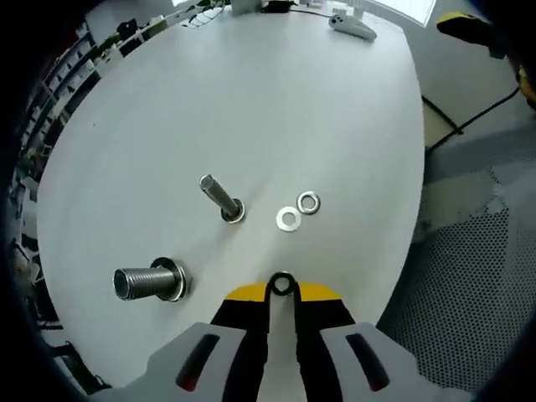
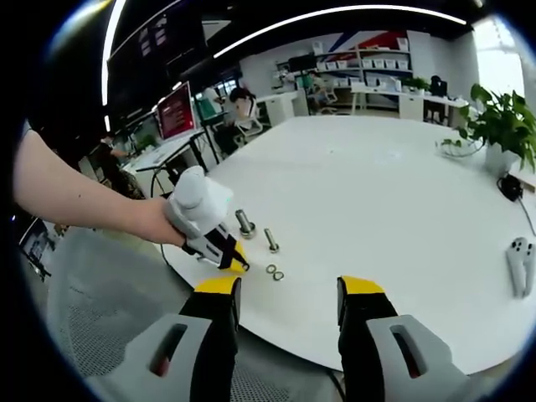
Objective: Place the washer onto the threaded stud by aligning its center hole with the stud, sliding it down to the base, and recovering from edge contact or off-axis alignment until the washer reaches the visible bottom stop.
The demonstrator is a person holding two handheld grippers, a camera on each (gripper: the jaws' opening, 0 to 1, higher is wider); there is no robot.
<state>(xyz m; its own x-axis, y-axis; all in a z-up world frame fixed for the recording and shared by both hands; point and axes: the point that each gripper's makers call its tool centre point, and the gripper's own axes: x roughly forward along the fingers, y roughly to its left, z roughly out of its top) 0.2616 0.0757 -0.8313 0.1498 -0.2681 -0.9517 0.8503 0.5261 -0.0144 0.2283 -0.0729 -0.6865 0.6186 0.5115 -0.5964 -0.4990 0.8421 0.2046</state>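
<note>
Two loose washers (image 1: 298, 211) (left gripper (image 1: 282, 289) pinching a third); right gripper (image 2: 287, 295) agape.

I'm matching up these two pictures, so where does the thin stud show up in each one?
Left gripper view: thin stud stands centre-left on the white table, right of the thick stud, left of two loose washers.
Right gripper view: thin stud is small, just below centre, right of the thick stud.
Shared landmark: the loose washers beside it.
</note>
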